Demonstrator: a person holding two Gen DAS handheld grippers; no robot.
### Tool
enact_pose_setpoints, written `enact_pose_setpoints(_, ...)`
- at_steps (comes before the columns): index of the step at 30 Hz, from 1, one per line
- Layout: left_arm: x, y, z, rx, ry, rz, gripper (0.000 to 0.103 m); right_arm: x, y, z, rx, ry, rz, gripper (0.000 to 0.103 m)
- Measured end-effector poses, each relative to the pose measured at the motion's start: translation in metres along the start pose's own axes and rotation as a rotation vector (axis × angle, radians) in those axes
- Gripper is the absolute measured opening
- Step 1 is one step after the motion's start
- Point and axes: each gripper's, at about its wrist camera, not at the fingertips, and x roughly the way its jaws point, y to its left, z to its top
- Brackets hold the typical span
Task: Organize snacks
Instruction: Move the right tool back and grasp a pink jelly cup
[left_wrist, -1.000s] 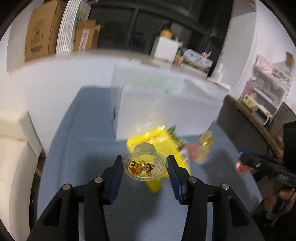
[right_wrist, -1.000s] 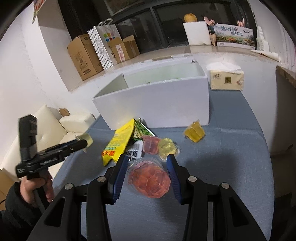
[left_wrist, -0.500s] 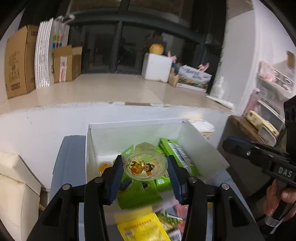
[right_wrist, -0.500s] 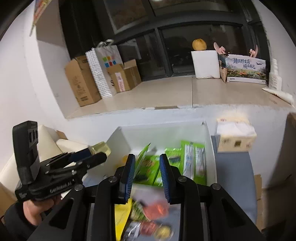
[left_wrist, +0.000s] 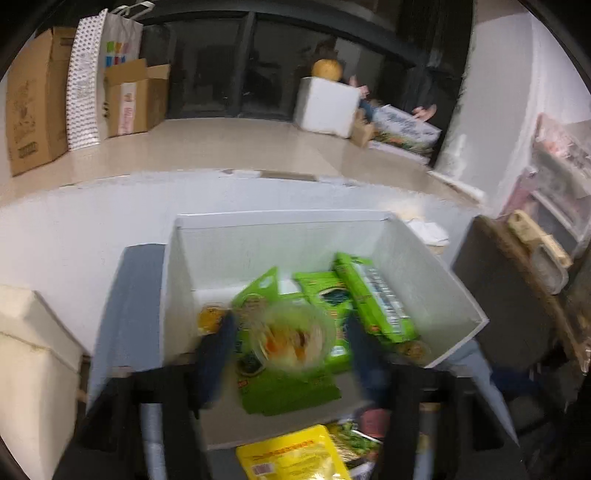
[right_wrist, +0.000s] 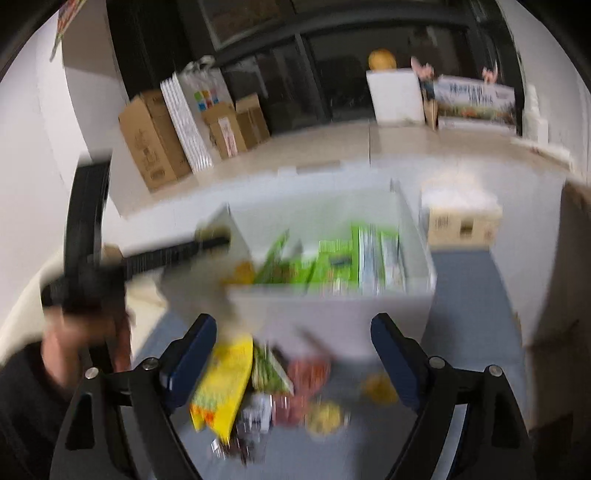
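In the left wrist view my left gripper (left_wrist: 291, 350) is blurred, its fingers spread wider than the clear jelly cup (left_wrist: 291, 341) between them, above the open white box (left_wrist: 177, 288). The box holds green snack packs (left_wrist: 369, 291) and a small yellow cup (left_wrist: 208, 319). In the right wrist view my right gripper (right_wrist: 293, 354) is wide open and empty above the blue table. Below it lie a yellow pouch (right_wrist: 221, 384), a red jelly cup (right_wrist: 308, 371) and yellow jelly cups (right_wrist: 327, 415). The left gripper (right_wrist: 177, 253) shows at the box's left edge.
A tissue box (right_wrist: 461, 218) stands right of the white box (right_wrist: 332, 314). Cardboard boxes (right_wrist: 155, 140) and a paper bag line the back ledge. A cream cushion (left_wrist: 29, 354) is at the left. A dark cabinet (left_wrist: 517, 302) stands at the right.
My left gripper has opened and the jelly cup is loose over the box. My right gripper has opened wide and dropped back toward the table; both views are motion-blurred.
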Motion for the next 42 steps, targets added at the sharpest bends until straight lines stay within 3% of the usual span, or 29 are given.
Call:
enact_pose_setpoints(1,-0.001,-0.001,0.000,0.003,-0.008,0.003,0.103,0.006,-0.001,-0.008,-0.006,0.020,-0.001,0.089)
enact_pose_setpoints(4,-0.003,0.001,-0.001,0.003,-0.008,0.009,0.103,0.018,-0.006,-0.018,-0.020,0.053,-0.014,0.089)
enact_pose_setpoints(11,-0.031,0.004,-0.016,0.010,-0.028,0.002,0.103,0.044,-0.015,-0.014,-0.043,0.073,0.055,0.089)
enact_pose_setpoints(16,-0.070,0.012,-0.057,0.006,-0.041,-0.043,0.103,0.075,-0.018,-0.014,-0.061,0.139,0.060,0.089)
enact_pose_setpoints(22,-0.106,0.029,-0.122,-0.093,-0.018,-0.108,0.103,0.096,-0.013,-0.018,-0.113,0.158,0.085,0.082)
enact_pose_setpoints(23,-0.110,0.031,-0.132,-0.113,-0.012,-0.122,0.103,0.098,-0.012,-0.018,-0.117,0.167,0.097,0.077)
enact_pose_setpoints(24,-0.114,0.033,-0.143,-0.136,-0.009,-0.133,0.103,0.103,-0.010,-0.021,-0.124,0.203,0.102,0.057)
enact_pose_setpoints(25,-0.117,0.035,-0.151,-0.155,-0.005,-0.139,0.103,0.105,-0.008,-0.024,-0.136,0.221,0.108,0.045)
enact_pose_setpoints(26,-0.120,0.037,-0.160,-0.170,0.000,-0.144,0.103,0.104,-0.008,-0.026,-0.133,0.206,0.138,0.041)
enact_pose_setpoints(35,-0.114,0.031,-0.179,-0.169,0.036,-0.140,0.103,0.086,-0.016,-0.032,-0.091,0.164,0.175,0.033)
enact_pose_setpoints(37,-0.109,0.025,-0.180,-0.149,0.042,-0.134,0.103,0.075,-0.018,-0.036,-0.084,0.143,0.189,0.025)
enact_pose_setpoints(39,-0.102,0.021,-0.181,-0.128,0.057,-0.136,0.103,0.064,-0.019,-0.036,-0.072,0.127,0.189,0.007)
enact_pose_setpoints(42,-0.086,0.012,-0.179,-0.105,0.085,-0.132,0.103,0.059,-0.013,-0.039,-0.128,0.133,0.135,0.007)
